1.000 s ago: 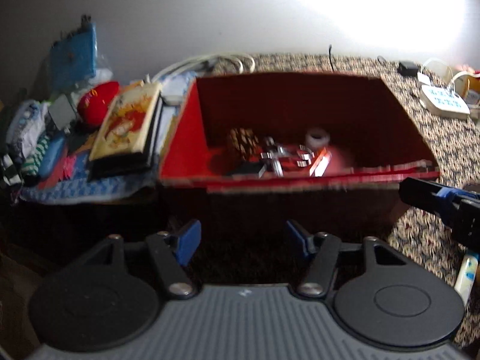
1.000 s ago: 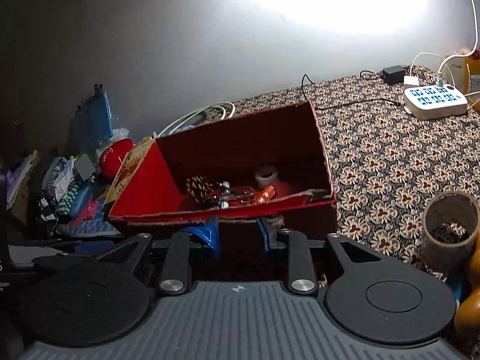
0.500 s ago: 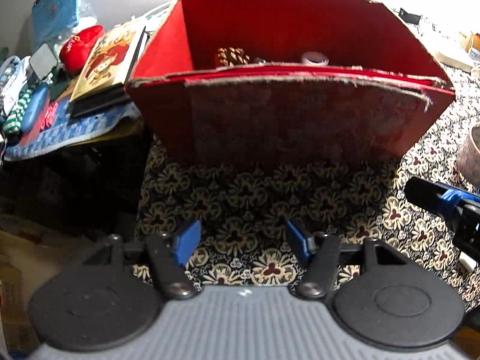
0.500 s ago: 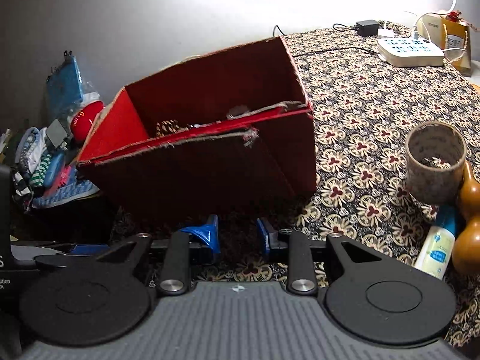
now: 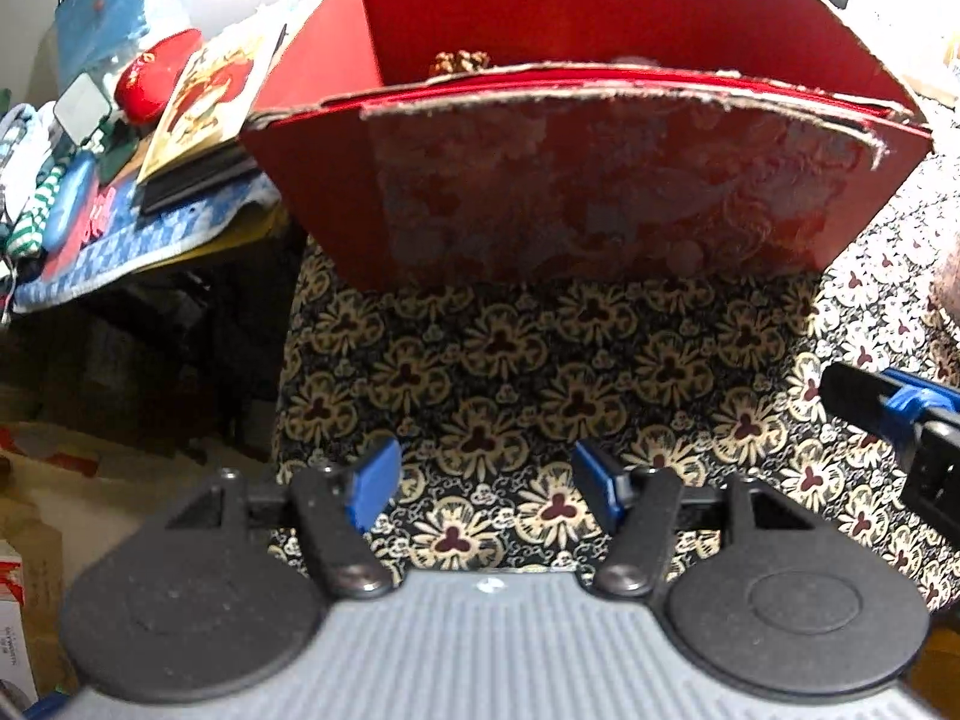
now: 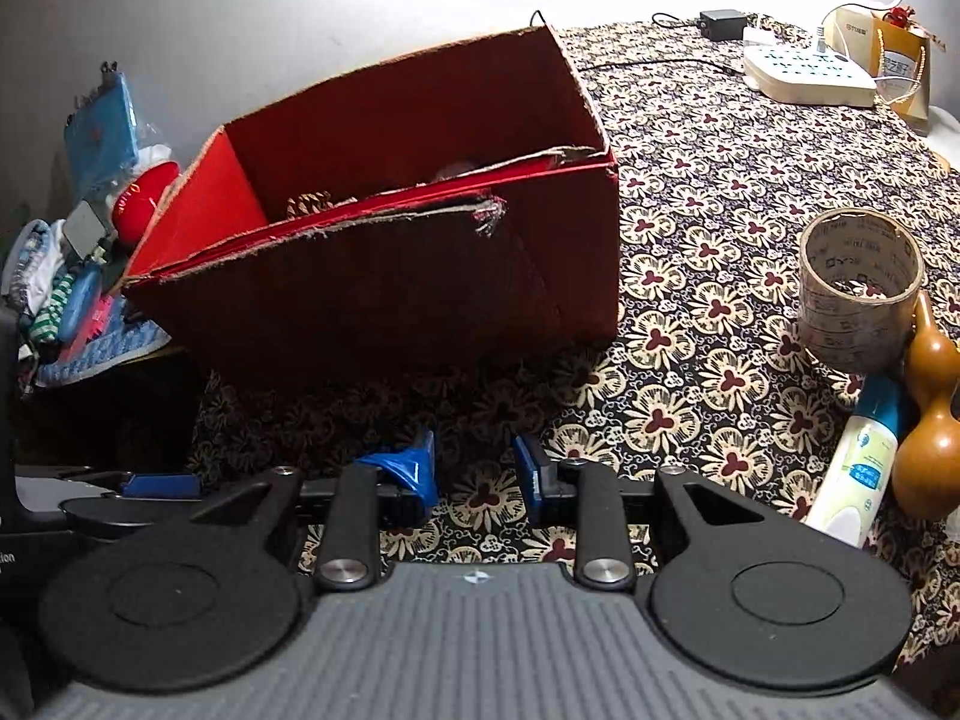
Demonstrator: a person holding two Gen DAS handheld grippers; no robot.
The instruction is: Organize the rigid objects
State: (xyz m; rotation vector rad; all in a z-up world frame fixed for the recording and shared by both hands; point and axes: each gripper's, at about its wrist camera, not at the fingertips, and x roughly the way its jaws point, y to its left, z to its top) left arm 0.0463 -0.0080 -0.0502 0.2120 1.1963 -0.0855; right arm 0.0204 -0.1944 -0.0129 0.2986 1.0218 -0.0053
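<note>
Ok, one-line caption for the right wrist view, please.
Empty, open right tool low over the patterned tablecloth, facing the red cardboard box; tape roll, white bottle and gourd at right.

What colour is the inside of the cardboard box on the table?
Bright red; the box interior shows best in the left wrist view.

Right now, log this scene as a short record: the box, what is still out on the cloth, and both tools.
box: red cardboard box stands on the patterned tablecloth, open at the top
box contents: a pine cone shows above the front wall; the rest is hidden
still out: tape roll, white and blue bottle lying down, wooden gourd, all right of the box
left tool: open, empty, low before the box
right tool: open, empty
far right: power strip
</note>
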